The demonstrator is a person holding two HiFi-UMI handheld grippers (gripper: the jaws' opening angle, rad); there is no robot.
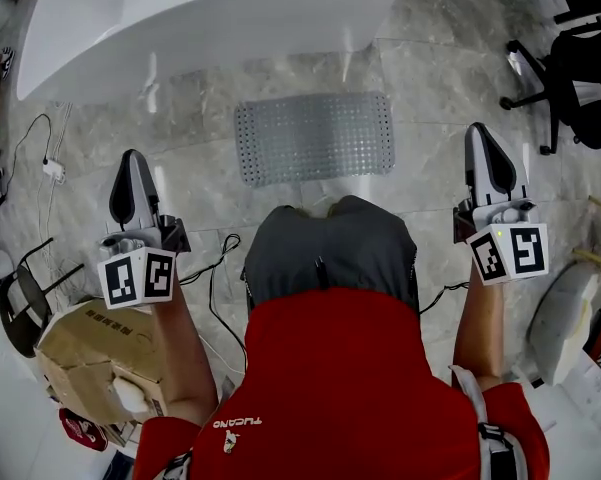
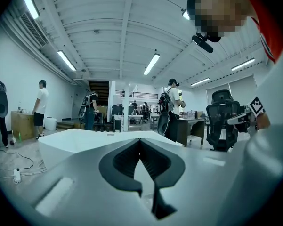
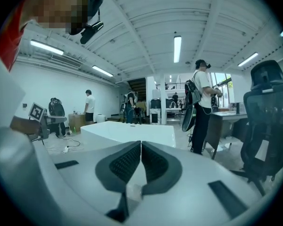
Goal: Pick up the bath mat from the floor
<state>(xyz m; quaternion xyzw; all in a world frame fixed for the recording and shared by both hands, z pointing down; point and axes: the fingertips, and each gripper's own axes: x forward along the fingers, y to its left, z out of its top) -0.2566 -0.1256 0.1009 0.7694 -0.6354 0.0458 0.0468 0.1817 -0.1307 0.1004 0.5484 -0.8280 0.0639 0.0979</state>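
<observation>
The bath mat point(image 1: 314, 137) is what both tongs must reach. The left tongs point(image 1: 132, 160) and right tongs point(image 1: 477, 133) are each pressed together with nothing between them. They sit one on either side of the person's knees, well apart from the mat. The mat lies flat on the tiled floor point(image 1: 180, 148) between them, just in front of the white bathtub point(image 1: 180, 18). It looks thin, light and floppy, studded with small bumps, and probably clings to the smooth tile. It will likely sag when lifted, so pinching each short edge and peeling upward seems the best hold.
</observation>
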